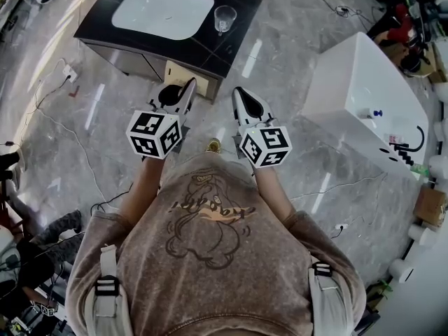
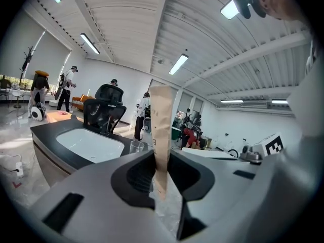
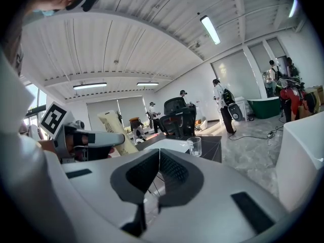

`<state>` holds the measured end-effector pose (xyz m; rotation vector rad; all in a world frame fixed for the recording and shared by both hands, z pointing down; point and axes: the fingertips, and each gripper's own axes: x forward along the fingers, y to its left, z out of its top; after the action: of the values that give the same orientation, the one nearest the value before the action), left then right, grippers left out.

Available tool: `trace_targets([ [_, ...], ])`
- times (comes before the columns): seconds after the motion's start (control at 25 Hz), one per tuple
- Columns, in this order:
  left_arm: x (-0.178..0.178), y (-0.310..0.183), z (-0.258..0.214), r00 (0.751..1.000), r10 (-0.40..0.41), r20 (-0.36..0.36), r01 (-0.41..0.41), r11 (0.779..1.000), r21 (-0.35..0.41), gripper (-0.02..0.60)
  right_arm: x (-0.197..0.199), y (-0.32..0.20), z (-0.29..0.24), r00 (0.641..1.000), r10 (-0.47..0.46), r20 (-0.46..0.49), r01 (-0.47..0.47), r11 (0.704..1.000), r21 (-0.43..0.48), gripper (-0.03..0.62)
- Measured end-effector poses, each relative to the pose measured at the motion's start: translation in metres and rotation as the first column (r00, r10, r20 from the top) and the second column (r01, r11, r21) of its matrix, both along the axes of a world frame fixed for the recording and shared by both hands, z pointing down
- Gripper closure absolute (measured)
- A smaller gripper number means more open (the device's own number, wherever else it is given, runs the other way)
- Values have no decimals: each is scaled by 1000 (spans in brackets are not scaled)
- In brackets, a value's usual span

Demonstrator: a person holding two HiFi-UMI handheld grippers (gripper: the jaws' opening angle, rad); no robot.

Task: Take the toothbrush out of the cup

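A clear glass cup [image 1: 225,18] stands on the black counter [image 1: 234,47] to the right of a white sink basin [image 1: 162,10]; I see no toothbrush in it. The cup [image 2: 136,147] also shows in both gripper views, small and ahead [image 3: 194,146]. My left gripper [image 1: 190,82] is shut on a flat tan paper packet [image 2: 161,130] that sticks up between its pads. In the right gripper view the same packet [image 3: 115,130] shows broad and tilted. My right gripper [image 1: 238,91] has its pads together with nothing between them [image 3: 159,151]. Both grippers are held short of the counter.
A large white block-shaped tub [image 1: 364,96] stands to the right on the grey marble floor. Cables [image 1: 56,117] trail over the floor at left. A black office chair [image 2: 104,108] and several people stand beyond the counter.
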<state>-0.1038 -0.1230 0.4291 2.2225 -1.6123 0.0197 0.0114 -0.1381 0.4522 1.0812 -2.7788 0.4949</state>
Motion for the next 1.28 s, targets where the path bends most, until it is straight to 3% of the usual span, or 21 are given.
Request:
trace_targets([
  [0.6,10,44,-3,999,36,7,-36,999,17,495,8,46,-8,999,31,-8,-31,999,24,576],
  [1.28,21,48,-1,998,56,-5,-56,998,11,495,10,59,-11,1000,26,3,-26,999,36,576],
])
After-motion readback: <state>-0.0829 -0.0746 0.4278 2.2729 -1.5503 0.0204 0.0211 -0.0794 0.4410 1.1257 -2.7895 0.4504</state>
